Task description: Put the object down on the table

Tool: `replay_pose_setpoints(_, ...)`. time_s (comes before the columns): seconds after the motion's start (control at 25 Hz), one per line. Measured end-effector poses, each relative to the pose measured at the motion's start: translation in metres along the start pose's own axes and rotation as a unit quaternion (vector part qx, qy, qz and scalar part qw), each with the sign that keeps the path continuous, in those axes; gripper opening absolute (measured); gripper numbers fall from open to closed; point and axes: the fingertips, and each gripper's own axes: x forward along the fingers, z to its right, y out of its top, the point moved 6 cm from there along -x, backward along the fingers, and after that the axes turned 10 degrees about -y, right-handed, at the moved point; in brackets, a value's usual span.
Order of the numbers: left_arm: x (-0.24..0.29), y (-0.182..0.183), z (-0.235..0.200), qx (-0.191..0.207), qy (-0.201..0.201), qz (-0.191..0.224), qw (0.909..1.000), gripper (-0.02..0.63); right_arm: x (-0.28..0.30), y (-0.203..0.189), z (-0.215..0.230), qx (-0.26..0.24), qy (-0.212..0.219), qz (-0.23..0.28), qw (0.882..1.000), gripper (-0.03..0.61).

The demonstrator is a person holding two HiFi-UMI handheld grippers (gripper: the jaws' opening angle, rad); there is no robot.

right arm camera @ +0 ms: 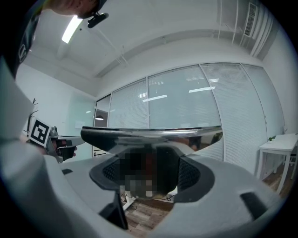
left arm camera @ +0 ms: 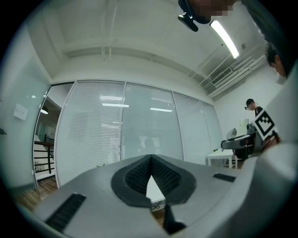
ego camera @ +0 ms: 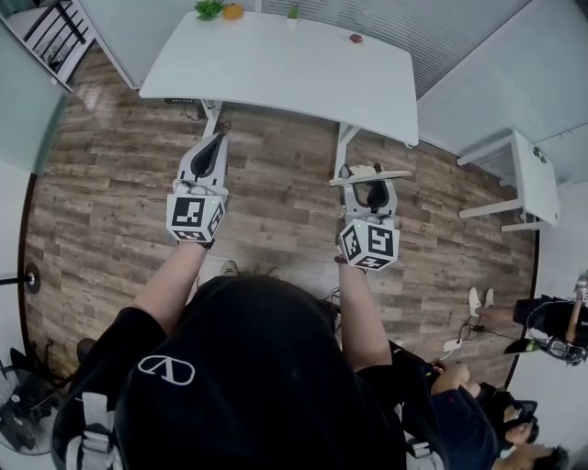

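My right gripper (ego camera: 372, 176) is shut on a shiny metal vessel (ego camera: 369, 177) with a wide flat rim. It is held over the wooden floor, a little short of the white table (ego camera: 276, 69). In the right gripper view the vessel (right arm camera: 151, 135) fills the space between the jaws, its rim lying across above them and its body partly blurred out. My left gripper (ego camera: 217, 140) is level beside it, also short of the table, with its fingertips together and nothing in them. The left gripper view shows the left gripper's (left arm camera: 151, 159) ribbed pads (left arm camera: 135, 176) meeting at the tip.
Along the table's far edge stand a green plant (ego camera: 209, 9), an orange object (ego camera: 232, 11), a small green plant (ego camera: 293, 12) and a red item (ego camera: 356, 38). A smaller white table (ego camera: 533, 179) stands at the right. People sit on the floor at the lower right (ego camera: 496, 404).
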Motion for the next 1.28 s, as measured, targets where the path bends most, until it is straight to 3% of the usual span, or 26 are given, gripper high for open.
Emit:
replay_pose_setpoints(0.36,0.027,-0.007,0.013,0.008,0.009,-0.012,0.9999,0.005,0.027,-0.003,0.024,0.003,0.020,0.001,1.000,0.298)
replay_pose_setpoints(0.6,0.062,-0.010,-0.005,0.008,0.003,-0.011,0.9999,0.005,0.062,-0.005,0.030,0.000,0.025,0.000,1.000,0.298)
replay_pose_setpoints(1.28,0.265,-0.056,-0.178,-0.017,-0.059,0.011,0.9980,0.003,0.301,-0.002,0.010,-0.046,-0.024,0.003,0.999,0.298)
